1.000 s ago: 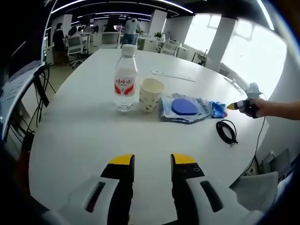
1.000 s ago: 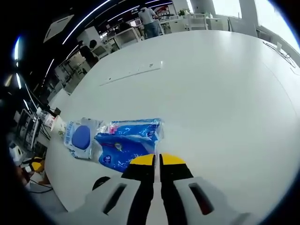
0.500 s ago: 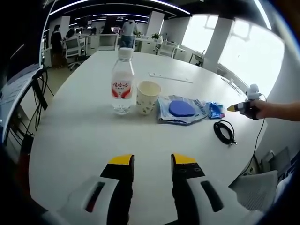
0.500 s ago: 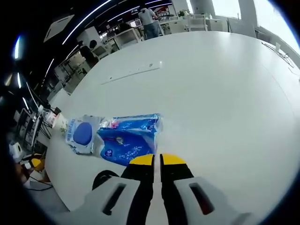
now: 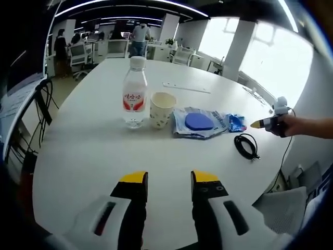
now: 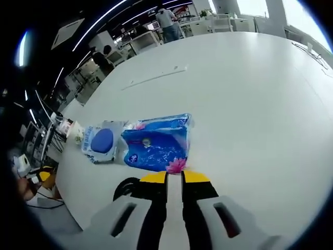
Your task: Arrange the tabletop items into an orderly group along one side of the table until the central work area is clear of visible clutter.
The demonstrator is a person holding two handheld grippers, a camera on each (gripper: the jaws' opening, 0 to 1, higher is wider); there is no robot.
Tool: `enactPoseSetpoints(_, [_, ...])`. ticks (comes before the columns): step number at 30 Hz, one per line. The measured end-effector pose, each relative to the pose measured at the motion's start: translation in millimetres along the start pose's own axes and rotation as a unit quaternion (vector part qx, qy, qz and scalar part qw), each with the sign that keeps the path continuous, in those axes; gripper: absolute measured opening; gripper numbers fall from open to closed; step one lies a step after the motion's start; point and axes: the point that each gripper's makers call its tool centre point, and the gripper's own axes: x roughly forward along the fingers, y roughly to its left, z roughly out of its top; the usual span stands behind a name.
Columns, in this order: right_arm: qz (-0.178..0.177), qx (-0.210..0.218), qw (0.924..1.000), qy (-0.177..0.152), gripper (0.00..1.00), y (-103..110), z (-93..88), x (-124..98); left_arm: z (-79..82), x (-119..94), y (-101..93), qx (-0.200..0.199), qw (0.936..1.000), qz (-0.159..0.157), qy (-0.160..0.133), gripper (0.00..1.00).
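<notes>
White tabletop [image 5: 88, 151], broad and round-edged, runs under both my grippers. My left gripper [image 5: 166, 179] hangs low over its near side, yellow-tipped jaws apart, nothing between them. Ahead of it, a row: clear water bottle [image 5: 134, 92] with a red label, upright; paper cup [image 5: 162, 109] just beside it, upright; then a flat wipes pack [image 5: 197, 122] with a blue oval lid; then a blue tissue pack [image 6: 158, 144], mostly hidden behind the wipes pack in the left gripper view. A coiled black cable [image 5: 245, 146] lies near the table edge, apart from the row.

My right gripper [image 6: 174, 176] has its jaws drawn together, tips right at the tissue pack's near edge; I cannot tell whether they pinch the wrapper. In the right gripper view the tissue pack touches the wipes pack, with the cable coil just left of my jaws. A pale strip [image 6: 156, 77] lies further out on the table.
</notes>
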Motion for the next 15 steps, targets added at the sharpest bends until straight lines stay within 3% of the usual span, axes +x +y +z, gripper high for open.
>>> enactPoseSetpoints(15, [0.022,-0.009,0.9996,0.013,0.11,19.9,-21.6,-0.9,-5.2,-5.7,-1.6,0.004,1.0000,-0.009,0.001,0.32])
